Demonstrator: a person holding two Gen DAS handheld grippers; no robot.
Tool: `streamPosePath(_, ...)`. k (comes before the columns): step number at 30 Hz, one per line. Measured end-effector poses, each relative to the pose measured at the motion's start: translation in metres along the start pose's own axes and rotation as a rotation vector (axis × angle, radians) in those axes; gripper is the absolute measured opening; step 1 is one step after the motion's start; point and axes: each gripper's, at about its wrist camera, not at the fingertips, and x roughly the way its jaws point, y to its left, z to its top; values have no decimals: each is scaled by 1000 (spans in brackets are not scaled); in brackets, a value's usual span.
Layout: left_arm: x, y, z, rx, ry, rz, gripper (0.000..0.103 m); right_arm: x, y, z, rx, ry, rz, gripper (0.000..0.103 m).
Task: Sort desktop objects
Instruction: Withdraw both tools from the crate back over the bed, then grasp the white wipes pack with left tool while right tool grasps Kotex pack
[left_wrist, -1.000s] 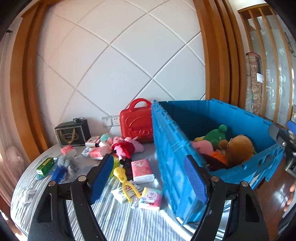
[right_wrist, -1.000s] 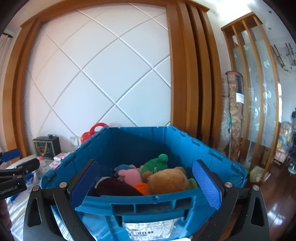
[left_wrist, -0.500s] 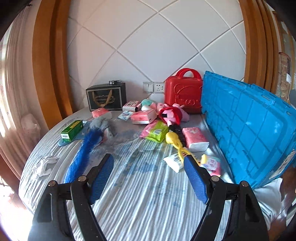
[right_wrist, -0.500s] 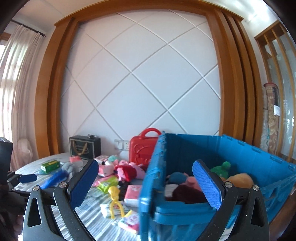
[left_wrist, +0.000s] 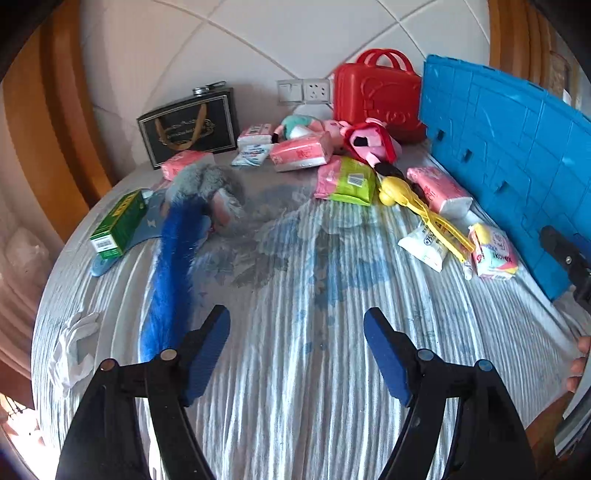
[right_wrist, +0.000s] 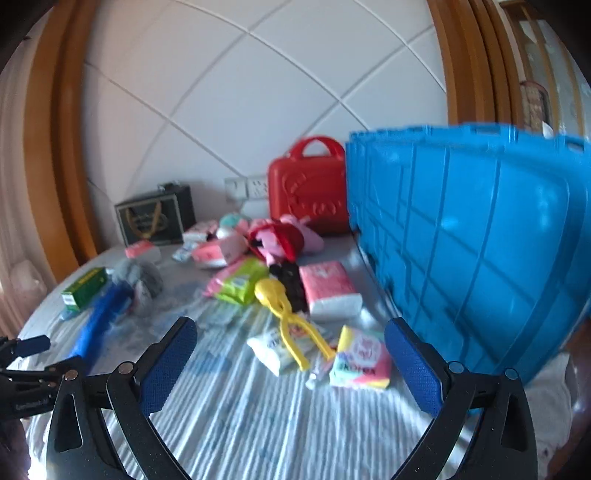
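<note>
The fingers (left_wrist: 207, 350) of my left gripper (left_wrist: 295, 343) are closing a little from a wide spread with nothing between them, only striped cloth below. My right gripper (right_wrist: 288, 365) is standing wide open and empty too.

I am looking over a cloth-covered tabletop (left_wrist: 295, 387) littered with things to sort, with the blue crate (left_wrist: 517, 155) along its right edge. Nearest my left gripper is lying a blue fuzzy plush tail (left_wrist: 170, 277) running up to a grey plush toy (left_wrist: 207, 184). I am judging it light, soft and floppy, so pinching the thick grey body should carry it better than the trailing tail. The green box (left_wrist: 118, 221) beside it looks stiff and light; I would take it across its narrow sides.

Ahead of my right gripper are lying a yellow plastic clip toy (right_wrist: 284, 317), rigid and thin, best taken at its round head, and a pastel tissue pack (right_wrist: 362, 358), which looks squashy and slick-wrapped, best squeezed across its middle.
</note>
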Motion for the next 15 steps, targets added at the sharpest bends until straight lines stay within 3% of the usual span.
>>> streamPosePath(5, 44, -41, 19, 131, 10, -143, 74, 32, -26, -23, 111, 106, -160, 103)
streamPosePath(9, 88, -84, 40, 222, 72, -230, 74, 57, -45, -31, 163, 147, -250, 103)
streamPosePath(15, 140, -134, 66, 329, 113, -338, 74, 97, -60, -38, 221, 216, -303, 103)
